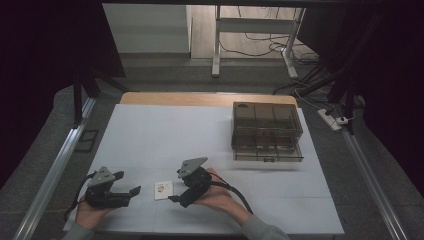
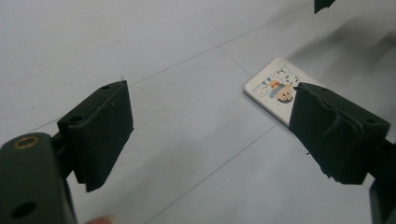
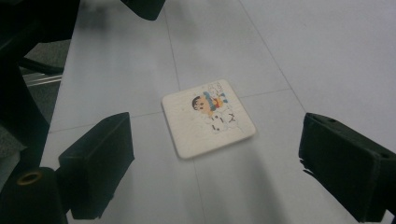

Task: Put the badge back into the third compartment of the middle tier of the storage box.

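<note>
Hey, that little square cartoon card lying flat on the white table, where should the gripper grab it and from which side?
Probably by two opposite edges, from above. The card lies flat on the white table, thin, so only its edges give purchase. The right gripper is open with the card ahead between its jaws; tilting down and pinching across its width looks most workable.

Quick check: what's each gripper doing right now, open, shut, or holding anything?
Left gripper: open, holding nothing, beside the small picture card.
Right gripper: open, holding nothing, jaws spread either side of the card, not touching it.
</note>
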The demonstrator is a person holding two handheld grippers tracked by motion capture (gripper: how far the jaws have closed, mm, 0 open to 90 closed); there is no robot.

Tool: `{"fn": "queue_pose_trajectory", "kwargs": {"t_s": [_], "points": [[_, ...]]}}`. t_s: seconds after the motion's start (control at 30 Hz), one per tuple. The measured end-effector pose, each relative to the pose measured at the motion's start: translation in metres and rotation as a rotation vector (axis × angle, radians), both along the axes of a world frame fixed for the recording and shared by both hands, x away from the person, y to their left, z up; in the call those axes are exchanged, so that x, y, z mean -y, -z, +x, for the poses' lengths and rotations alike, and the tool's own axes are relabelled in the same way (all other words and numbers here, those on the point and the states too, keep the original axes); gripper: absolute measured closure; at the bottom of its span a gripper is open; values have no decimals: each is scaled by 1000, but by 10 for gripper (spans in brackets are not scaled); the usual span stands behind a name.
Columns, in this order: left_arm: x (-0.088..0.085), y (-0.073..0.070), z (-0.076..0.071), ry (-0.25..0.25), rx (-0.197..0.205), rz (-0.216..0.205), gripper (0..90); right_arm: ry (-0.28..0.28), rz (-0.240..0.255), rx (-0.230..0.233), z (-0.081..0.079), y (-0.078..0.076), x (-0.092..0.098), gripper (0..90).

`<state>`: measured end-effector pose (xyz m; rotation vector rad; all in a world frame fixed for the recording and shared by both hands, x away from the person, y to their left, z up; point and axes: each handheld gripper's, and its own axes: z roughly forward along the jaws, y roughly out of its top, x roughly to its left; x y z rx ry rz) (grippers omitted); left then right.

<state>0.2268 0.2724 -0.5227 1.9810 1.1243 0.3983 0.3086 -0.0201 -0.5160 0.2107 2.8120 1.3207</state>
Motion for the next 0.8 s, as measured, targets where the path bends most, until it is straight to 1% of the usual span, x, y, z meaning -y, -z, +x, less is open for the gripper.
{"fn": "queue_pose_trajectory", "kwargs": {"t_s": [0.2,0.23,0.27,0.33,0.4,0.43,0.47,0.5,0.57,0.6,0.63,0.67,0.73,0.8], "points": [[0,0,0,2,-2,0,135,-13,-15,-5,1,3,-8,99],[0,0,0,2,-2,0,135,-11,-10,-9,1,4,-9,99],[0,0,0,2,-2,-1,135,-20,-14,-16,2,6,-13,99],[0,0,0,2,-3,-4,135,-24,-22,-14,2,7,-15,99],[0,0,0,-1,-4,-7,135,-36,-28,-14,3,8,-21,99],[0,-1,0,-2,-4,-9,136,-52,-32,-12,3,9,-25,103],[0,-1,0,-2,-4,-10,136,-52,-32,-12,3,9,-25,103],[0,-1,0,-3,-4,-9,136,-65,-38,-14,3,9,-31,109],[0,-1,0,-2,-5,-6,136,-70,-42,-20,3,10,-33,117],[0,0,0,-2,-6,-6,136,-85,-54,-32,3,10,-37,117],[0,0,0,-2,-6,-6,136,-99,-88,-25,3,12,-44,117],[0,0,0,-1,-7,-7,136,-99,-88,-25,3,12,-44,117],[0,0,0,1,-9,-8,137,-106,-127,-11,2,13,-50,116],[1,0,0,2,-10,-8,137,-110,-143,-3,2,14,-54,117]]}}
